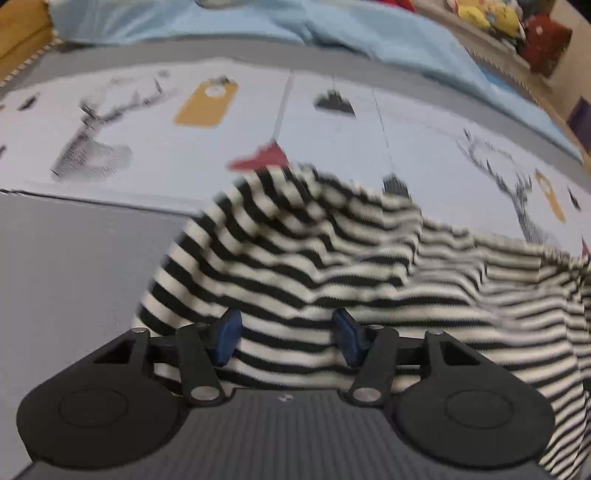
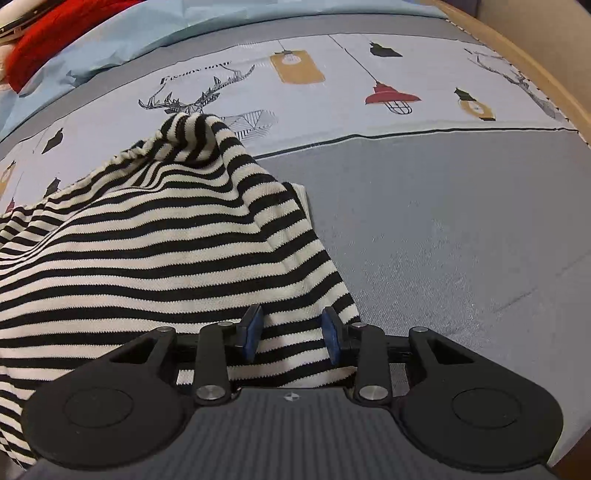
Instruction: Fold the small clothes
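In the left wrist view, the left tool (image 1: pixel 286 334) sits at the bottom centre of the frame, its two blue pads (image 1: pixel 228 338) standing well apart. A striped top (image 1: pixel 332 266) in black and cream passes between them and spreads up and out to the right edge of the frame, bunched into folds, with a rumpled peak near the middle. The cloth lies in the gap, but the pads do not visibly press on it, so the tool reads as open around the fabric rather than clamped. The top rests on a bed cover (image 1: pixel 74 258), grey at lower left and pale with printed deer, lamps and a red lampshade across the middle (this view is blurred). A light blue sheet (image 1: pixel 369 33) runs along the top, and bright soft things (image 1: pixel 491 14) sit at the upper right.

In the right wrist view, the right tool (image 2: pixel 291 334) is at the bottom centre, pads (image 2: pixel 251 332) part-way apart. The right-hand edge of the striped top (image 2: pixel 147 240) runs down between them; I cannot tell whether they pinch it. The top fills the left half of the frame, rising to a peak at upper centre-left. The grey part of the bed cover (image 2: pixel 443 240) fills the right, the printed band above it. A red cloth (image 2: pixel 55 40) lies at the upper left on the blue sheet (image 2: pixel 122 37).
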Demonstrator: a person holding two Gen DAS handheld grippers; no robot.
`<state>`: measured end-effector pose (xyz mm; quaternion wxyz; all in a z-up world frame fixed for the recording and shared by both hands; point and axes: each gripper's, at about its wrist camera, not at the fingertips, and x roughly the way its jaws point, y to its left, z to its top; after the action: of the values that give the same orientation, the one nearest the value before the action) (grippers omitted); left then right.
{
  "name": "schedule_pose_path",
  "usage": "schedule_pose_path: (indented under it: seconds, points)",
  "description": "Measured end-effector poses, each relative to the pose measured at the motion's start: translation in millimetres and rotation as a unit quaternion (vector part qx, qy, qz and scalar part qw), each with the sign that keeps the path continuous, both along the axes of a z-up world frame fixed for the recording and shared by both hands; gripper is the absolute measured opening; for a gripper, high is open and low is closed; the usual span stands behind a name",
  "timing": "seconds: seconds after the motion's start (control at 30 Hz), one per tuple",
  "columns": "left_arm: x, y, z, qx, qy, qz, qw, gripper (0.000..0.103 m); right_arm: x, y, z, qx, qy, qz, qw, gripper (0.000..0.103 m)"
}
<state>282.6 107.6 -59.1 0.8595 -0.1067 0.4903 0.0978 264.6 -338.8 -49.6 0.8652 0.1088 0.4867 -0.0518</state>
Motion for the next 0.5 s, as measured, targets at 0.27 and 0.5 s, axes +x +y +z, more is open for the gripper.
schedule_pose_path:
  seconds: [0.27,0.5]
  points:
    - [-14.8,-61.3,31.6,-0.106,-0.081,-0.192,0.9722,0.060,-8.4,-8.2,21.4,0.057,-0.047,-0.019,0.997,0.037]
    - [-31.9,-145.5,-15.0,0.041,-0.010,-0.339,0.9397,0.056,-11.8,6.8,22.7,0.071,-0.039,0.026,0.996,0.037]
